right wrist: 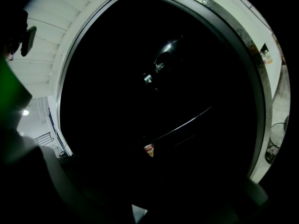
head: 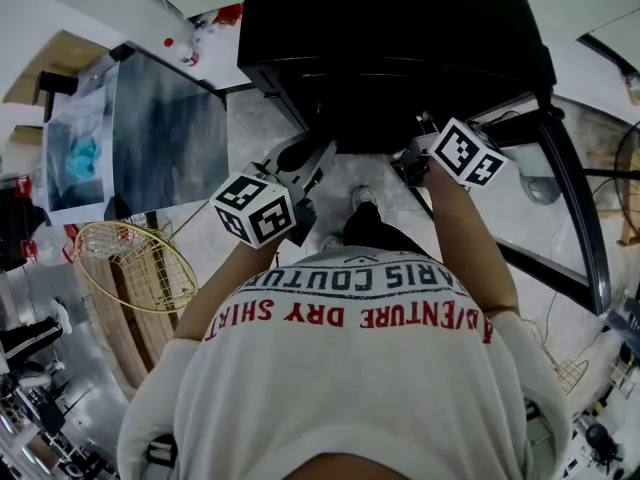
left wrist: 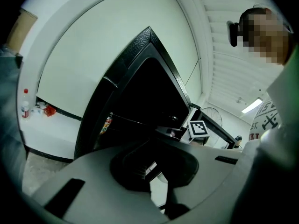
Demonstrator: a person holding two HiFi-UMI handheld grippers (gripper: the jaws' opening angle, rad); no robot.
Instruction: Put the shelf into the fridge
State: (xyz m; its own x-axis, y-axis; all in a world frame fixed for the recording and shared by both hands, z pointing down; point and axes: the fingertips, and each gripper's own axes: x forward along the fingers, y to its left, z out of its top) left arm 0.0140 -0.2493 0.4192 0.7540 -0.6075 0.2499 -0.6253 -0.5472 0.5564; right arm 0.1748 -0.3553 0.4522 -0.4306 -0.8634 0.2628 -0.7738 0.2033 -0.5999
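Flanking the dark open fridge (head: 390,38): wire basket (head: 140,266) left, door (head: 583,218) right.

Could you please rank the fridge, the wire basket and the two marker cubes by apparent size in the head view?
1. black fridge
2. wire basket
3. left gripper's marker cube and right gripper's marker cube: about alike, so unranked.

The floor (head: 250,128) is grey and speckled. The wall (left wrist: 117,41) is white. The ceiling (left wrist: 224,78) is white and slatted, with one lit tube lamp (left wrist: 252,105). A fan (head: 630,178) stands at the right.
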